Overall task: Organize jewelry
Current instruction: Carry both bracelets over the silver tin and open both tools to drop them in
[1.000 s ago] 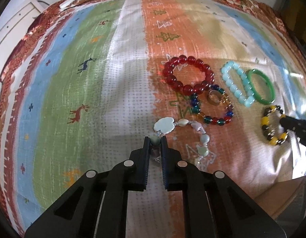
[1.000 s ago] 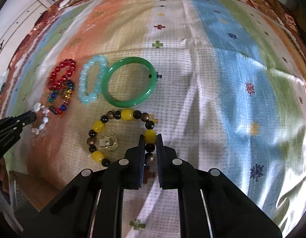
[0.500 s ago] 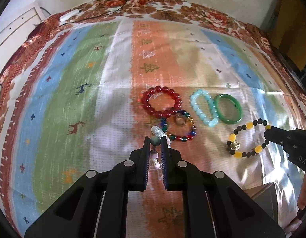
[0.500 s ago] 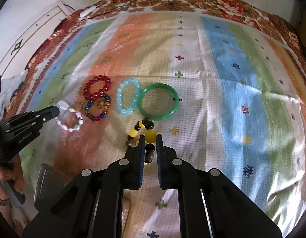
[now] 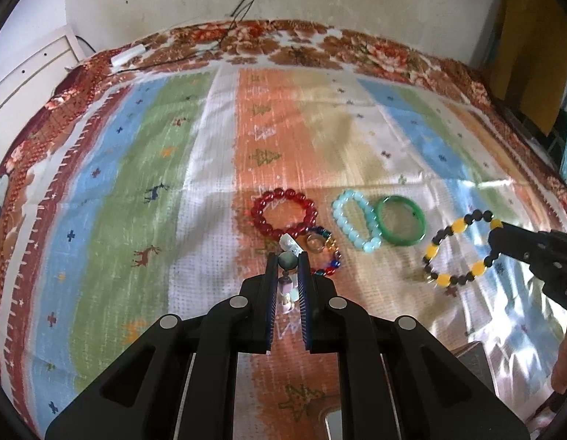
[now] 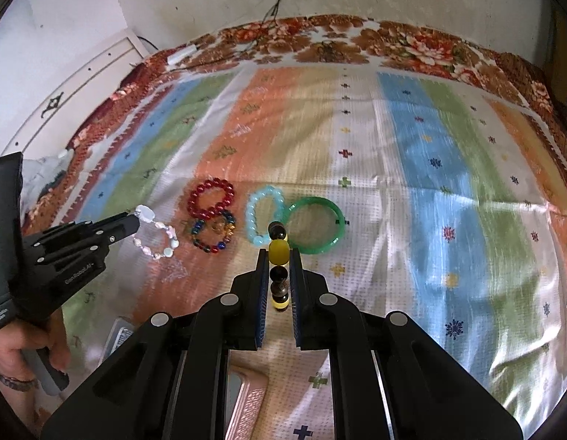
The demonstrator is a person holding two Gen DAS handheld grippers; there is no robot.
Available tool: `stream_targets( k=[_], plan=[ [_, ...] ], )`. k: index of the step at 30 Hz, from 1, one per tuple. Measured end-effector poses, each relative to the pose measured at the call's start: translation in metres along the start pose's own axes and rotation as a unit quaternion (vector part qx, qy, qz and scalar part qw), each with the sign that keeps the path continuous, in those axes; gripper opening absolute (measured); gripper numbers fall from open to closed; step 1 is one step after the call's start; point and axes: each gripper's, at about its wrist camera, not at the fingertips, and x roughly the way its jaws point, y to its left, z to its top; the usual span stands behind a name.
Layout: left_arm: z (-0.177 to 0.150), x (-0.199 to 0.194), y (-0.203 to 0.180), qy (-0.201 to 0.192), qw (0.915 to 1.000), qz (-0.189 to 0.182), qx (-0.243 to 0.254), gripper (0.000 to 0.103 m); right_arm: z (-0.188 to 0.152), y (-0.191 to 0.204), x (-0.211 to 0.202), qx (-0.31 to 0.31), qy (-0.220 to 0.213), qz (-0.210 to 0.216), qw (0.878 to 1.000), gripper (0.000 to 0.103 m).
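Six pieces of jewelry show: five bead bracelets or bangles and one ring; the left gripper (image 5: 287,256) is clamped on a bead of the white stone bracelet (image 6: 156,236), which hangs from its tips above the striped cloth (image 5: 144,168); the right gripper (image 6: 277,255) is clamped on the yellow-and-black bead bracelet (image 5: 461,247), a yellow bead between its fingertips; on the cloth lie the red bead bracelet (image 5: 284,212), at its 5 o'clock the multicoloured bead bracelet (image 6: 213,233) encircling the ring (image 5: 315,242), and at 3 o'clock the pale blue bead bracelet (image 5: 356,224) touching the green bangle (image 5: 401,224).
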Motion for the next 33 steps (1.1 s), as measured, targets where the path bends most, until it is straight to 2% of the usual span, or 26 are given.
stream_targets(
  k=[6,11,14,21,28,33],
  plan=[
    [0.000,-0.016,-0.002,-0.018,0.9997,-0.013,-0.005,0.010,0.000,0.008,-0.013,-0.009,-0.016,0.004,1.000,0.012],
    [-0.002,-0.026,-0.003,-0.040,0.9992,0.002,0.004,0.010,-0.001,0.011,-0.022,-0.008,-0.025,-0.005,1.000,0.012],
    [-0.003,-0.038,-0.003,-0.059,0.9982,0.005,0.002,0.010,-0.001,0.008,-0.025,0.007,-0.030,0.013,0.999,0.012],
    [-0.008,-0.055,-0.005,-0.075,0.9971,-0.012,0.001,0.010,-0.001,0.017,-0.046,-0.013,-0.060,0.030,0.998,0.012],
    [-0.014,-0.070,-0.013,-0.099,0.9945,-0.034,0.007,0.010,-0.009,0.026,-0.066,-0.031,-0.071,0.044,0.996,0.012],
    [-0.024,-0.080,-0.019,-0.093,0.9949,-0.038,0.013,0.010,-0.022,0.032,-0.079,-0.042,-0.074,0.054,0.995,0.012]
  ],
)
